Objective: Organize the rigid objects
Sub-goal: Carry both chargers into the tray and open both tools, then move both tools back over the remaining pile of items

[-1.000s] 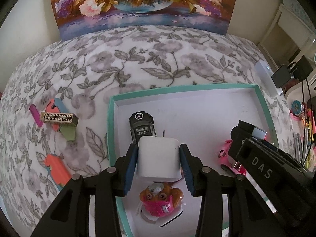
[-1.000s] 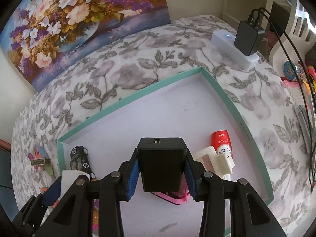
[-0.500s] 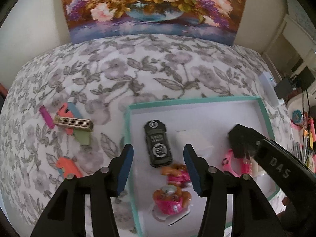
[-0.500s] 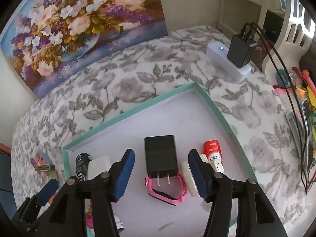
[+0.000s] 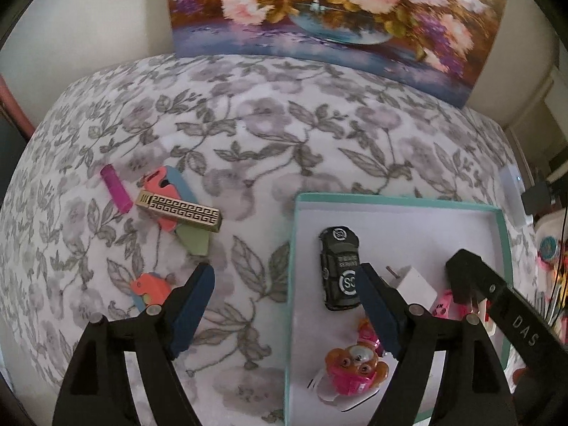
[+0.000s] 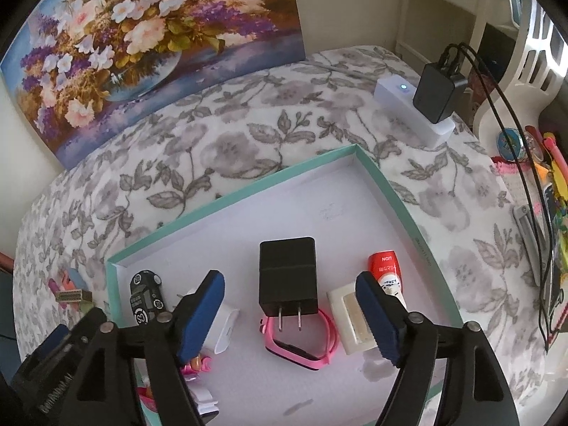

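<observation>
A teal-rimmed white tray [image 5: 390, 201] [image 6: 248, 191] lies on the flowered cloth. In it are a black toy car [image 5: 339, 271], a white charger [image 5: 411, 284], a pink-and-orange toy [image 5: 355, 365], a black charger [image 6: 287, 277], a pink watch [image 6: 301, 337], a cream block [image 6: 353, 317] and a red tube [image 6: 385, 271]. My left gripper [image 5: 285, 310] straddles the tray's left rim, jaws opening, nothing between them. My right gripper [image 6: 289, 314] hangs above the black charger, jaws opening, pads clear of it.
Left of the tray lie a pink tube [image 5: 115, 188], a gold patterned bar [image 5: 179, 211] on coloured flat pieces, and an orange piece [image 5: 151, 287]. A white power strip [image 6: 390, 96] with a black adapter and cables sits back right. A flower painting leans behind.
Both grippers opened. The left let go of the white charger and moved left, over the tray's rim. The right released the black charger, which now lies in the tray.
</observation>
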`<state>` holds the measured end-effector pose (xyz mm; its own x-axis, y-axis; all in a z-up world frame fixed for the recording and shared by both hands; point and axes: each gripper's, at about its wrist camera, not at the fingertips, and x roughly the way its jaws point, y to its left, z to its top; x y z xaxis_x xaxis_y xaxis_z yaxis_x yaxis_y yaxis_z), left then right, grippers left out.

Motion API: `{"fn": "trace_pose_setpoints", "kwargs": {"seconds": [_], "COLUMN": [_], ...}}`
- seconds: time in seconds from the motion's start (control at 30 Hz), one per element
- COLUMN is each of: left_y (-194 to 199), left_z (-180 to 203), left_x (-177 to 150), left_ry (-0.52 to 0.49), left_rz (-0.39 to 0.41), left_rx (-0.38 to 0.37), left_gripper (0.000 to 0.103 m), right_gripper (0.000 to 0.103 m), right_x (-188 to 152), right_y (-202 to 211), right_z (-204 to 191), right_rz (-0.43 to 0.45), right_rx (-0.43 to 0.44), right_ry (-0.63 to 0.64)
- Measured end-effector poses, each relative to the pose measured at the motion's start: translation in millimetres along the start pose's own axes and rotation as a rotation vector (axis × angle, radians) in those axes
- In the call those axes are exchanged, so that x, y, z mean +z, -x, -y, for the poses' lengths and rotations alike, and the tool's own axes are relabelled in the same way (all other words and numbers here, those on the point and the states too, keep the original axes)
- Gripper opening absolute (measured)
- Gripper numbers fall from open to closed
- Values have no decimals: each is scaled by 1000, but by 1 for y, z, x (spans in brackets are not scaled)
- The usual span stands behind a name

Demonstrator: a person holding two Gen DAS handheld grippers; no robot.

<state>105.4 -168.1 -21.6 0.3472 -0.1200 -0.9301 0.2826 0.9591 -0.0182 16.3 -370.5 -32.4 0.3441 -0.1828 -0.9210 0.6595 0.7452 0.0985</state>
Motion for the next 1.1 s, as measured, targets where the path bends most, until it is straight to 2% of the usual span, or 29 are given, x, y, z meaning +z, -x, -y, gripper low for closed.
{"fn": "trace_pose_setpoints", "kwargs": {"seconds": [0.17,0.3,0.8,1.1], "left_y": [-3,-8,-15,-2], "left_z": [-6,-10,-20,-56], "left_x": [0,-2,-2,8], "left_ry": [14,26,47,118], "left_rz": [-6,-23,-58,-31], "left_rx": [25,48,64,81], "left_gripper": [82,83,83,83], "right_gripper": [89,103,103,103], "right_x": [-1,-2,-3,0], "right_y": [-4,-8,-11,29], "right_z": [-3,-4,-7,-38], "right_rz": [-10,-19,-40,50], "right_rx": [-14,-43,-58,-15], "right_ry": [13,23,40,116]}}
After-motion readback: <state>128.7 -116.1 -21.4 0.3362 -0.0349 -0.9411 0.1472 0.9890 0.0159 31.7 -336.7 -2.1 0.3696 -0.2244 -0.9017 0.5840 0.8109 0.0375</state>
